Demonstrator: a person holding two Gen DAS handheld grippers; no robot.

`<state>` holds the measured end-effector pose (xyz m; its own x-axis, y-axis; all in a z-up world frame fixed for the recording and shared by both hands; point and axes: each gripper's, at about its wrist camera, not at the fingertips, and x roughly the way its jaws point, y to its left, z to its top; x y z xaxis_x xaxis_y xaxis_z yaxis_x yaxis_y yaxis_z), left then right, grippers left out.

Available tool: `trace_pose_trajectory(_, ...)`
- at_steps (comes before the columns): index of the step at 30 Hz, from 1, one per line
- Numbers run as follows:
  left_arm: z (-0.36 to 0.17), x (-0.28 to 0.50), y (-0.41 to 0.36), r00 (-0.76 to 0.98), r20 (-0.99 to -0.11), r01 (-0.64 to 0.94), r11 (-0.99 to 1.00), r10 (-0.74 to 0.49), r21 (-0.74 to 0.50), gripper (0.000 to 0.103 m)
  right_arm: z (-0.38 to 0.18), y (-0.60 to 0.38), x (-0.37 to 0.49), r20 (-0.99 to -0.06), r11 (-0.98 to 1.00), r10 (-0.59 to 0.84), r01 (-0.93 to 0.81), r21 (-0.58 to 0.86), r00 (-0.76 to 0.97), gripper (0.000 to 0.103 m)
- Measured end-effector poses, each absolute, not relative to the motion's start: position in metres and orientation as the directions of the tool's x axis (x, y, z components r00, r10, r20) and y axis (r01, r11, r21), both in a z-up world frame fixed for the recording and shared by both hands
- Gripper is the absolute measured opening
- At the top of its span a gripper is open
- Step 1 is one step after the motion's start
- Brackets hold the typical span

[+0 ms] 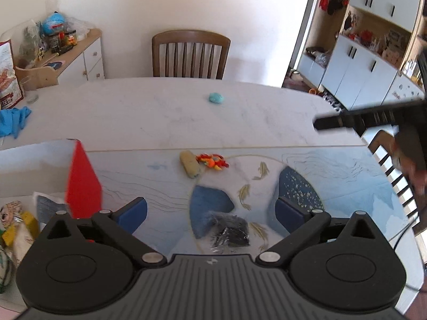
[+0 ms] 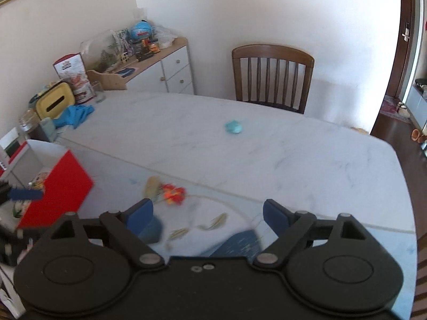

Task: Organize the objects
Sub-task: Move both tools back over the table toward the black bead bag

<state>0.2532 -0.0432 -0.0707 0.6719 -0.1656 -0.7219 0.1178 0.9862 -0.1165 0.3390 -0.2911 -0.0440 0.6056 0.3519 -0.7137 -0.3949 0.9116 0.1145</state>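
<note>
- Far left: red-sided box, open at the top, on the white table; small toys inside, too cramped at the frame edge to name.
- Beyond it, a blue cloth lying crumpled by the table's left edge.
- Low centre: left gripper with jaws spread wide, nothing between the blue pads; a black plastic-wrapped item on the fish-patterned mat just under the gap.
- Middle of the mat's far edge: yellowish roll touching an orange-red toy on its right.
- Farther back, a light blue lump alone on bare table, well apart from the rest.
- Right side: right gripper likewise wide open and empty; seen from the left camera only as a blurred dark shape, possibly with the hand behind it.
</note>
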Motion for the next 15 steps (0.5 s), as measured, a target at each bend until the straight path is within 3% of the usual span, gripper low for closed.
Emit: trace_pose_trajectory(15,-0.129,0.275,-0.082,0.67,-0.736,0.058,0.995,-0.098,-0.08,0.103,-0.081,-0.271,0.446,-0.737,0.889,0.353,-0.451,0.073,0.577,0.088)
